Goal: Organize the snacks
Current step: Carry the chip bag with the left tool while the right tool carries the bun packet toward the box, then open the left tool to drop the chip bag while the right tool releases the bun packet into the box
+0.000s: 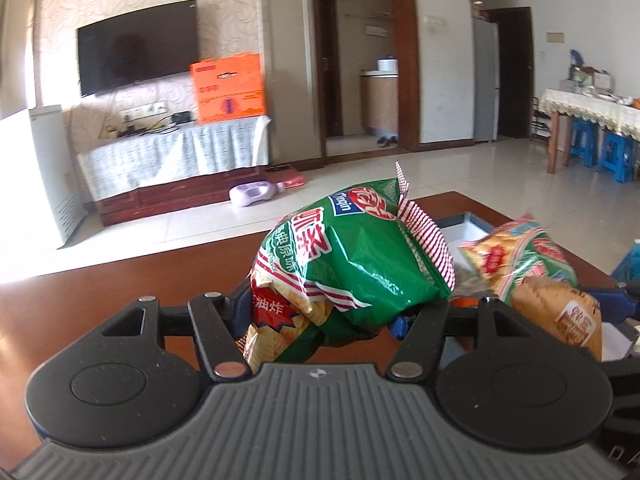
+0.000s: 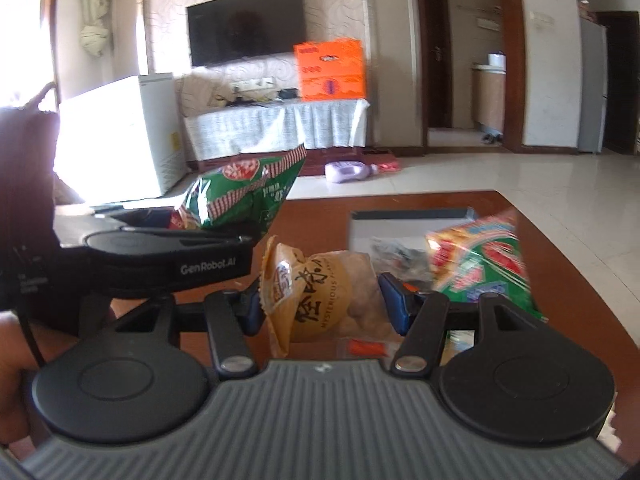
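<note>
My left gripper was clamped on a green chip bag, its blue pads pressing the crinkled foil from both sides. The bag was puffy and glossy, with a red-and-white striped, zigzag-cut seal at the top, and it was lifted above the table.

My right gripper was about half spread and gripped one tan snack packet, a rounded, clear-edged wrapper with black brush lettering, held between its blue pads. From this side the left gripper appeared as a black body at the left, carrying the green bag slightly higher.

I counted three snack packs in all: the green bag, the tan packet, and one red, yellow and green cellophane pack just right of the tan one. It was blurred, and I could not tell whether it rested in the box or on something else.

Behind them sat one shallow rectangular box with dark rims and a pale inside, on a smooth reddish-brown wooden table.

Farther off lay a shiny tiled floor with one lilac plastic bottle on its side, then a cloth-draped cabinet bearing one orange carton, and a dark flat television on patterned wallpaper.
</note>
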`<state>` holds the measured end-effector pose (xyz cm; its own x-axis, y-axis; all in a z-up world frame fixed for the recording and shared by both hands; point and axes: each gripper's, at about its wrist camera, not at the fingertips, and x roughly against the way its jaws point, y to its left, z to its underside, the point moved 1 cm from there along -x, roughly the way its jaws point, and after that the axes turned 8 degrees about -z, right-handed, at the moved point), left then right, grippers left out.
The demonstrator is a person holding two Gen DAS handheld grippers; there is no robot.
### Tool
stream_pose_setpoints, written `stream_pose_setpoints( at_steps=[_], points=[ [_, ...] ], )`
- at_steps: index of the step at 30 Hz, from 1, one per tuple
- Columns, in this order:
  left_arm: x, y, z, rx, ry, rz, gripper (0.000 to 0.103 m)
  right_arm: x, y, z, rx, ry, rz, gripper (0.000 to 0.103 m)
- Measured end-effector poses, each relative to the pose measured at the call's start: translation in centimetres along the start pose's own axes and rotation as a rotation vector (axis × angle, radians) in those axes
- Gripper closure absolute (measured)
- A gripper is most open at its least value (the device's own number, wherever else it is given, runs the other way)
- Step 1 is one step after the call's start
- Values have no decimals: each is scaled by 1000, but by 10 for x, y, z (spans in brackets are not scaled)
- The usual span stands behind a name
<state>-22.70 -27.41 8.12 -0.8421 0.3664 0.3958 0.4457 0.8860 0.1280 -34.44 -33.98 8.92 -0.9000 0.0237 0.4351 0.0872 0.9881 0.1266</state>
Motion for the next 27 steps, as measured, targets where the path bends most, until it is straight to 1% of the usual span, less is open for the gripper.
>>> stream_pose_setpoints(
  at_steps=[5,12,14,16,19,23,27],
  points=[
    [-17,-49,-15,-23,-10,47,35,5,-21,3,7,10,64,42],
    [-37,-103,-25,-26,1,109,35,7,-54,10,-29,43,132,42],
    [-45,-117,-28,-30,3,125,35,6,-59,14,-44,56,130,42],
    [-55,-129,-31,-32,9,136,35,3,-61,15,-32,66,130,42],
    [-69,-139,-34,-28,17,143,35,-2,-61,16,-12,83,133,42],
    [-90,-140,-40,-12,29,158,34,-5,-66,19,-21,105,134,42],
    [-104,-140,-45,-23,27,172,34,-7,-65,21,-14,118,130,42]
  ],
)
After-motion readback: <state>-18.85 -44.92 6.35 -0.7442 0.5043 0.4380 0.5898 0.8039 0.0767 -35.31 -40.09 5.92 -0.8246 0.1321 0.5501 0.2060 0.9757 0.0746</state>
